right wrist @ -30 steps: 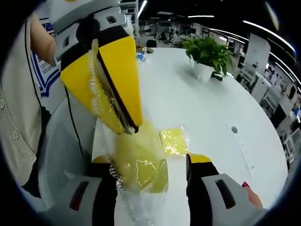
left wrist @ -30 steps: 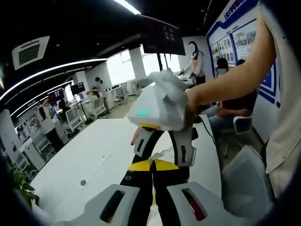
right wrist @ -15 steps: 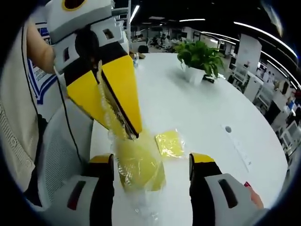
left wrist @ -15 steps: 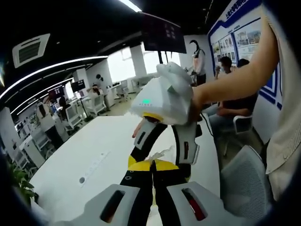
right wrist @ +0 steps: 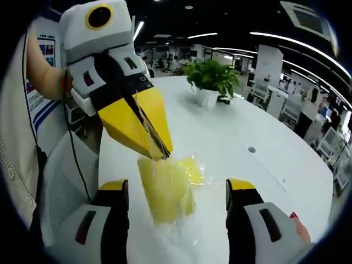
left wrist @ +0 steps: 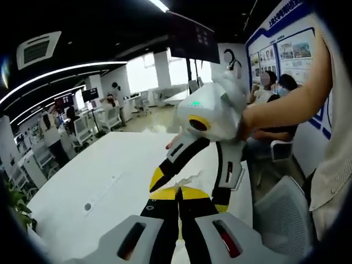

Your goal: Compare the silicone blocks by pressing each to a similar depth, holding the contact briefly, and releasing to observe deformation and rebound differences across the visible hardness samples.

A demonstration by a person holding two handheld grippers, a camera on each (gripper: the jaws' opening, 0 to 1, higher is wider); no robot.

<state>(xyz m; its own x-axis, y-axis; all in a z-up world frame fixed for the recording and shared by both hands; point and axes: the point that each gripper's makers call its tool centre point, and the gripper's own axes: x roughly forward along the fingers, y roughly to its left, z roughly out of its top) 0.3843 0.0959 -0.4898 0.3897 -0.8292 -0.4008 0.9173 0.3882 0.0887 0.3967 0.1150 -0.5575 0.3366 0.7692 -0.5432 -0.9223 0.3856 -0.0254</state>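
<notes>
A yellow silicone block (right wrist: 164,190) in a clear plastic bag hangs over the white table (right wrist: 264,126). My left gripper (right wrist: 163,153) comes in from the upper left, its yellow jaws shut on the top of the bag. The bagged block sits between the spread fingers of my open right gripper (right wrist: 179,187), touching neither. A second yellow block (right wrist: 193,168) lies flat on the table just behind. In the left gripper view my left gripper (left wrist: 179,190) is pinched on crinkled clear plastic (left wrist: 190,179), and my right gripper (left wrist: 188,192) faces it with fingers apart.
A potted green plant (right wrist: 212,74) stands further back on the table. A grey mesh chair (left wrist: 280,214) is at the table's edge beside the person's arm (left wrist: 286,104). Desks and people fill the office behind, and bare tabletop (left wrist: 110,176) stretches to the left.
The left gripper has lifted the bagged block a little, and it now hangs straighter between the right gripper's fingers. The right gripper has tipped and swung to the right in the left gripper view.
</notes>
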